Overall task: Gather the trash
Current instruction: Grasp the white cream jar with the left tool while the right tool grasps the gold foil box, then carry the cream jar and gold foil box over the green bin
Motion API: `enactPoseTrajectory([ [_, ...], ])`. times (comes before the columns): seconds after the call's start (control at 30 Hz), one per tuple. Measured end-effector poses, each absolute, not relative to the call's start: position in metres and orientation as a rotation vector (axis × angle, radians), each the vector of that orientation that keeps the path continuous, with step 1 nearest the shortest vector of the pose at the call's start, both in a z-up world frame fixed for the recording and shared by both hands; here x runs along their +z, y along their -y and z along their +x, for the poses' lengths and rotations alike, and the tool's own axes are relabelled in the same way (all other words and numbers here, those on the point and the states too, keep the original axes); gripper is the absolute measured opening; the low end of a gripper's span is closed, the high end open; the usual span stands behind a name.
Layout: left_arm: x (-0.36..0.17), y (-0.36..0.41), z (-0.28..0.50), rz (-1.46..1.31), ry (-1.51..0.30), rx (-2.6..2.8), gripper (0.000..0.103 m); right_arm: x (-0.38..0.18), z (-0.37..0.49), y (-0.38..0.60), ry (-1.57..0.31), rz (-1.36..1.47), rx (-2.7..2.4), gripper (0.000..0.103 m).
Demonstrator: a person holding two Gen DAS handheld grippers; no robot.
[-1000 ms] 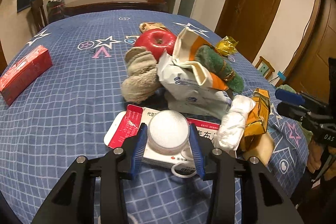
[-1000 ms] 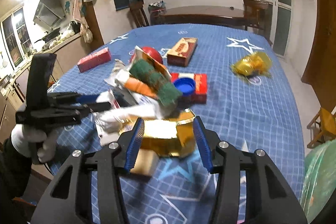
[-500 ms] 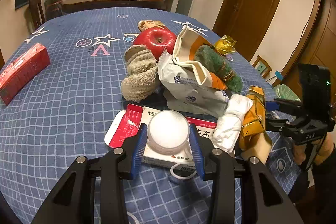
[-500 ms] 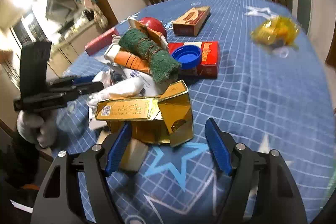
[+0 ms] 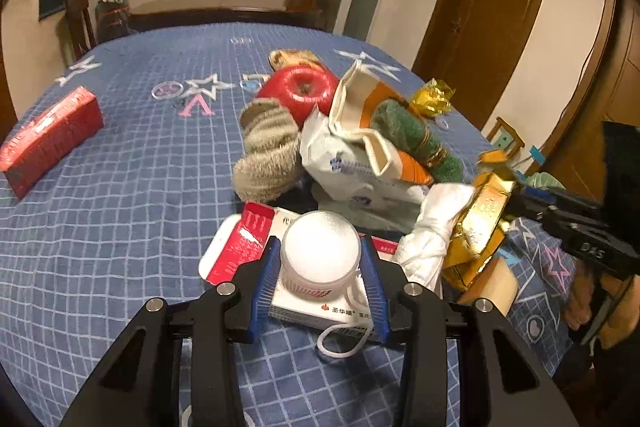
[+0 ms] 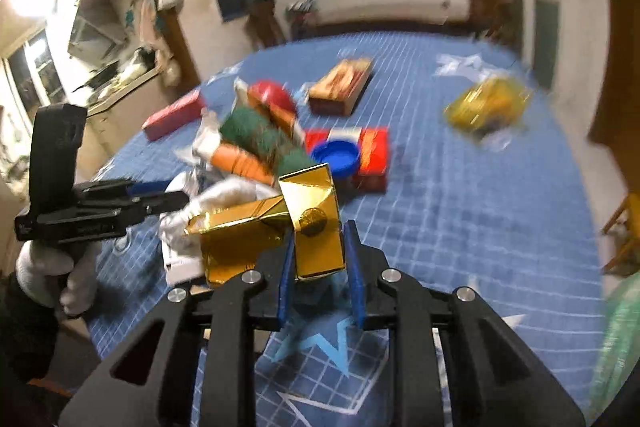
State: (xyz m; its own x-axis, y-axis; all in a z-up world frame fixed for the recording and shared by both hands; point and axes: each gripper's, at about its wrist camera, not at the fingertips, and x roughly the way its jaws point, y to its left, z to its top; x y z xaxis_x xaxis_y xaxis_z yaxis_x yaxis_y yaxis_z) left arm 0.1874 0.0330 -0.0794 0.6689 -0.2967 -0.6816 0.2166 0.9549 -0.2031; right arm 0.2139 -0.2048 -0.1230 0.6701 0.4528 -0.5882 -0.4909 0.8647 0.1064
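Gold carton [image 6: 316,227] (pads closing round it)

Two close wrist fisheyes angled down, facing across shared trash pile [image 5: 372,147]

Left gripper [image 5: 320,283] and right gripper [image 6: 318,267]: black angular frames, blue ribbed finger pads [image 5: 262,283], silver round screw heads at the pivots. The right unit's body carries white lettering. White glove [image 6: 52,267] worn.

Two red boxes [image 5: 50,137] [image 6: 372,157] (one apple [image 5: 300,91])
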Motion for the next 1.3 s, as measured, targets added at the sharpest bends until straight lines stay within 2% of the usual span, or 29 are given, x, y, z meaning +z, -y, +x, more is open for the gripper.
enactPoseTrajectory([
  [0.1,-0.067,-0.032,0.178,-0.106,-0.738,-0.277,0.042,-0.105,0.198,0.2,-0.549,-0.134,0.452,0.02],
  [0.17,-0.058,-0.03,0.173,-0.107,-0.713,-0.276,0.042,-0.096,0.195,0.201,-0.506,-0.161,0.417,0.016],
  [0.23,-0.047,-0.028,0.166,-0.1,-0.68,-0.273,0.042,-0.088,0.19,0.201,-0.468,-0.189,0.384,0.005],
  [0.3,-0.037,-0.025,0.159,-0.095,-0.652,-0.274,0.042,-0.08,0.186,0.202,-0.439,-0.206,0.368,0.003],
  [0.47,-0.03,-0.017,0.149,-0.09,-0.636,-0.288,0.042,-0.082,0.186,0.21,-0.458,-0.176,0.37,0.001],
  [0.77,-0.012,0.009,0.131,-0.077,-0.606,-0.342,0.042,-0.059,0.158,0.206,-0.369,-0.228,0.301,0.0],
  [1.3,0.021,0.116,0.138,-0.025,-0.551,-0.512,0.042,-0.027,0.133,0.267,-0.351,-0.287,0.08,0.0],
])
